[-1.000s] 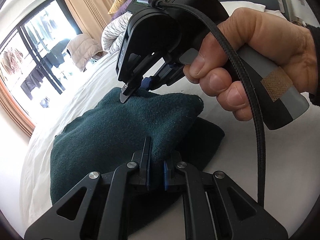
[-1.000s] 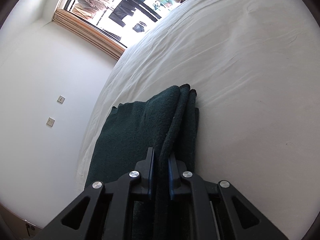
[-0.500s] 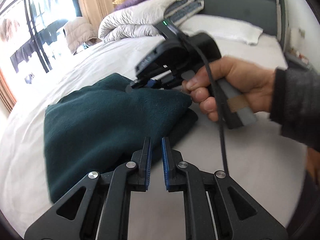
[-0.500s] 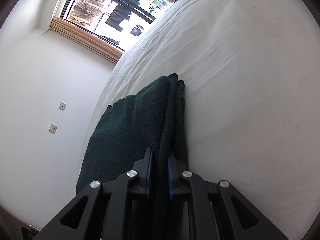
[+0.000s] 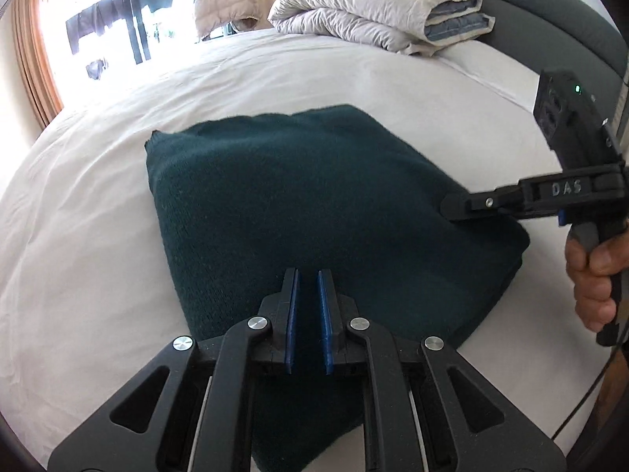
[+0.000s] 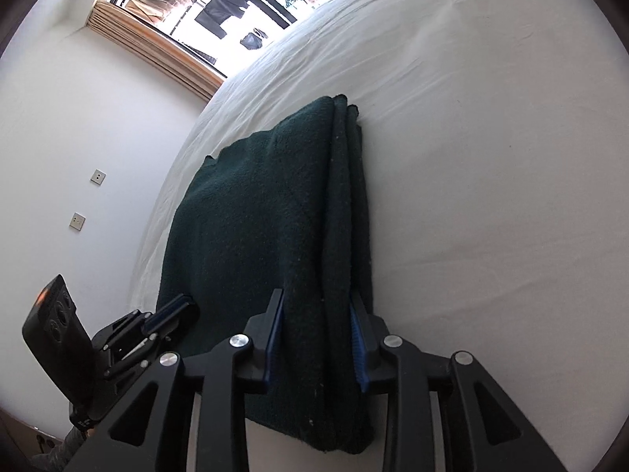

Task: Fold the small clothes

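Observation:
A dark green knitted garment (image 5: 298,204) lies folded into a thick square on the white bed sheet (image 5: 78,236). My left gripper (image 5: 308,287) hovers over its near edge, jaws nearly closed with a narrow gap, nothing between them. My right gripper (image 6: 316,306) has its jaws open, straddling the folded right edge of the garment (image 6: 275,216) without pinching it. In the left wrist view the right gripper (image 5: 448,206) rests on the garment's right side. In the right wrist view the left gripper (image 6: 173,308) is at the garment's left corner.
A folded pale duvet (image 5: 377,11) and purple pillow lie at the bed's head by a grey headboard (image 5: 550,19). A window with hanging clothes (image 6: 220,4) and a white wall with switches (image 6: 76,220) border the bed.
The left gripper let go of the garment and drew back above it. The right gripper's jaws opened, releasing the folded edge. The garment now lies flat as a folded square.

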The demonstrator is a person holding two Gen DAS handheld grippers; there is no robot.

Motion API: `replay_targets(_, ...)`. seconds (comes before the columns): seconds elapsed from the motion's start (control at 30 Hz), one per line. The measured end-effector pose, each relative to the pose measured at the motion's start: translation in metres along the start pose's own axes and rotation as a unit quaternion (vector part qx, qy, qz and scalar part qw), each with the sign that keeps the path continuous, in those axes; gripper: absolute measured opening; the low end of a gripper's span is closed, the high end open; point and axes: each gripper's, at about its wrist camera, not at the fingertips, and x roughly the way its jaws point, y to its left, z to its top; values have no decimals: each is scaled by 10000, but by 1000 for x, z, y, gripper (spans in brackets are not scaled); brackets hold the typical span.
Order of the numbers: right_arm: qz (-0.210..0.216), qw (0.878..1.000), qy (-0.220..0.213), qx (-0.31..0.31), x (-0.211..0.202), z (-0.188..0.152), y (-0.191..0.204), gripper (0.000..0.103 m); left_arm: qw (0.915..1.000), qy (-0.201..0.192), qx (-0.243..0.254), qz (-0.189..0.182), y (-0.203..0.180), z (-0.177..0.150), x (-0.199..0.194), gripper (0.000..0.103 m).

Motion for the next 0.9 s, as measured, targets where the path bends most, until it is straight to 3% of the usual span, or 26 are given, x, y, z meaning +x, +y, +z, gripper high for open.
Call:
replay_targets(0.13, -253, 9994, -80, -240, -10, -15, 0, 18, 9999, 98, 97, 20, 0, -11, 7, 9)
replay_targets(0.4, -87, 9997, -211, 19, -24, -38, -20, 13, 9995, 318, 63, 28, -7, -15, 22, 9)
replay_targets(0.47, -210, 9996, -150, 75, -31, -38, -18, 15, 9995, 323, 33, 14, -9, -18, 23, 9)
replay_targets(0.5, -430, 9989, -140, 130, -35, -37, -16, 25, 9995, 319, 14, -1, -13, -23, 21, 9)
replay_targets(0.53, -725, 9971, -205, 122, -42, -37, -12, 42, 9995, 317, -1, -17, -12, -23, 21, 9)
replay_targets(0.6, -1118, 9925, -489, -51, -54, -36, 1, 43, 9995, 311, -15, -27, -17, -33, 18, 9)
replay_targets(0.67, -965, 9929, -667, -183, -59, -31, 16, 43, 9995, 298, -21, -31, -18, -36, 14, 9)
replay_targets(0.73, -729, 9944, -645, -412, -53, -23, 34, 41, 9996, 293, -23, -29, -21, -37, 12, 9)
replay_targets(0.9, -816, 9931, -301, -793, -14, -21, 42, 40, 9996, 290, -46, -36, -22, -42, 6, 9)
